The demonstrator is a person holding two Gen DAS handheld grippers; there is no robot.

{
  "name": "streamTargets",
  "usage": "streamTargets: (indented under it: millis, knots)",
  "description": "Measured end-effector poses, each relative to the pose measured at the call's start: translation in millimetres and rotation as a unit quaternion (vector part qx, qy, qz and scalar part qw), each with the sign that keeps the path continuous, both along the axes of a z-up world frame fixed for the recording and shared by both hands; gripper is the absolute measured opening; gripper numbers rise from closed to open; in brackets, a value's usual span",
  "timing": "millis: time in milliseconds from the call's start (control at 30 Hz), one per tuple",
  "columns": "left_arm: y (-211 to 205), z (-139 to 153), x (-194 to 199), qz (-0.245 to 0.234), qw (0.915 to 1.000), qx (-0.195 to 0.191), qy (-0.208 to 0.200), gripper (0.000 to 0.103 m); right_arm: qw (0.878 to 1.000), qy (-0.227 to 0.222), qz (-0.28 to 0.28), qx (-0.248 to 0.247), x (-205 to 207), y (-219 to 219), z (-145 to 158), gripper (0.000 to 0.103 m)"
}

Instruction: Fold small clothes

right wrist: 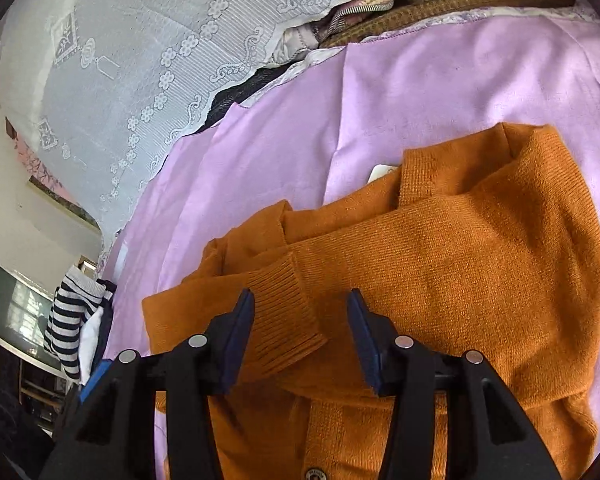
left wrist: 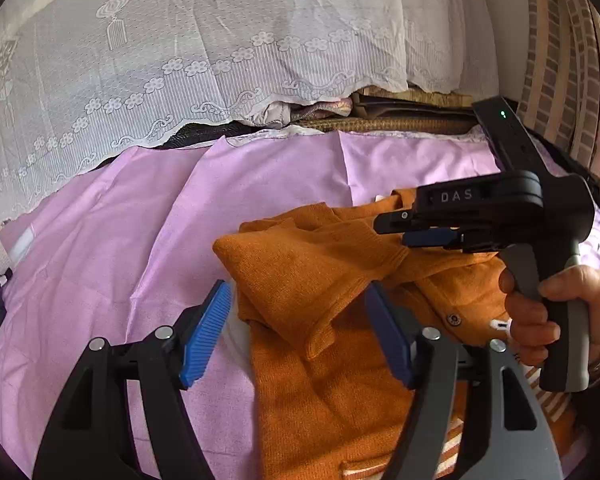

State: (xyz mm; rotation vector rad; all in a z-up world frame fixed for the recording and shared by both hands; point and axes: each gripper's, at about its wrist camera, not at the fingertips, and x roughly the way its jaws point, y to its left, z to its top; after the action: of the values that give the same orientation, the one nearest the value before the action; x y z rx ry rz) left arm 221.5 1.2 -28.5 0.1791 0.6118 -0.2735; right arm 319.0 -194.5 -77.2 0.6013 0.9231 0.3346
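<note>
Orange knit cardigan (right wrist: 440,264) is lying on the lilac sheet (left wrist: 112,264) with both sleeves already crossed over the chest, so I'd guess what's left is folding the body up. Left gripper (left wrist: 300,332) is spread wide over a sleeve, pinching nothing. Right gripper (right wrist: 300,344) sits half open straddling a ribbed cuff (right wrist: 284,312), no squeeze that I can see.

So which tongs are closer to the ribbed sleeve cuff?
Right. The right tongs straddle the ribbed cuff; the left tongs hover open over the orange cardigan's folded side, farther away.
</note>
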Motion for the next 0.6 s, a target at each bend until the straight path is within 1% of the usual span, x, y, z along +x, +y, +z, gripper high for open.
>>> streamTargets:
  millis: [67,133,200,300,333,367,400,533,600]
  knots:
    - [-6,-9,7,0.013,0.9997,0.019,0.0,0.077,1.0,-0.004,0.011,-0.007,2,2,-4,0.047]
    - [-10,-19,14,0.019,0.9991,0.036,0.011,0.077,1.0,-0.01,0.02,-0.01,4,6,-5,0.046]
    - [-13,-27,18,0.03,0.9979,0.055,0.015,0.077,0.999,-0.016,0.035,-0.018,5,12,-5,0.044]
    - [-16,-34,20,0.032,0.9967,0.073,0.016,0.077,0.998,-0.024,0.048,-0.043,3,22,-2,0.032]
    - [-18,-35,21,0.036,0.9961,0.079,0.014,0.077,0.997,-0.028,0.045,-0.047,1,22,0,0.021]
    - [-18,-36,22,0.041,0.9955,0.085,0.013,0.077,0.998,-0.032,0.044,-0.043,0,21,1,0.006]
    - [-17,-36,22,0.045,0.9951,0.087,0.014,0.077,0.998,-0.036,0.041,-0.033,-1,19,4,0.006]
    - [-12,-31,27,0.068,0.9943,0.082,0.007,0.077,0.997,-0.072,0.021,-0.025,-11,8,25,0.006]
    - [-14,-26,31,0.077,0.9933,0.087,0.003,0.077,0.996,-0.086,0.011,-0.018,-16,0,36,0.006]
